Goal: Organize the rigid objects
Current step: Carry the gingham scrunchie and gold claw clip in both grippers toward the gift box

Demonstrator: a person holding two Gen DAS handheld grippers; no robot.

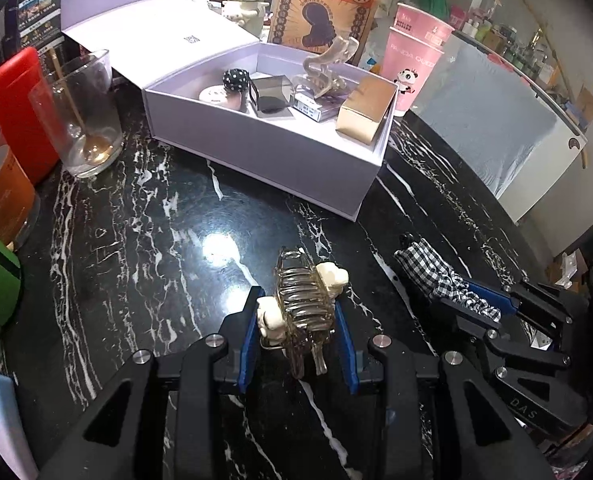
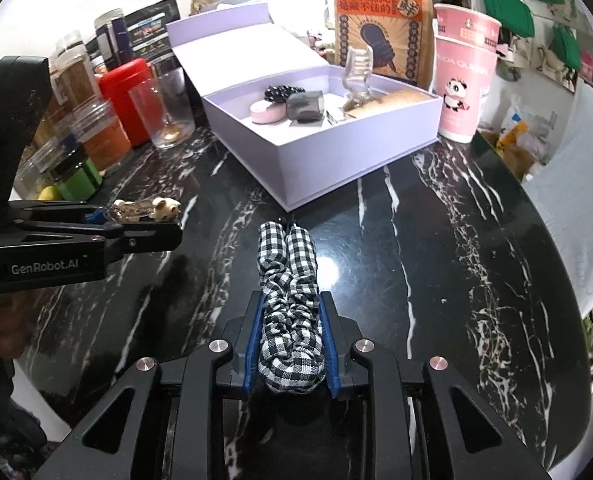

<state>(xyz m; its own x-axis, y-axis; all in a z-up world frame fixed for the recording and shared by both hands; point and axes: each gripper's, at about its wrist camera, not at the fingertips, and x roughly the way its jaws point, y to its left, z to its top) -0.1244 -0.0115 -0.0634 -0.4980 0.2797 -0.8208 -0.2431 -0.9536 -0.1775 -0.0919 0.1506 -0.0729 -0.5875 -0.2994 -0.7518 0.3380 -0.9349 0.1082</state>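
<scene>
My left gripper [image 1: 298, 304] is shut on a clear brownish hair claw clip [image 1: 304, 300] with cream bear figures on its sides, held above the black marble table [image 1: 144, 240]. In the right wrist view the same clip [image 2: 144, 208] shows at the left gripper's [image 2: 164, 220] tips. My right gripper [image 2: 290, 304] is shut on a black-and-white checked scrunchie [image 2: 288, 280], which also shows at the right edge of the left wrist view [image 1: 440, 276]. Beyond both stands an open lilac box [image 1: 264, 152] [image 2: 336, 152] holding a clear claw clip, a dotted scrunchie, a pink compact and small boxes.
A glass with a wooden spoon [image 1: 84, 120], a red container [image 1: 12, 108] and several jars [image 2: 84, 120] stand at the left. Two stacked pink paper cups [image 2: 462, 80] and a brown paper bag [image 2: 380, 28] stand behind the box. The table's curved edge runs along the right.
</scene>
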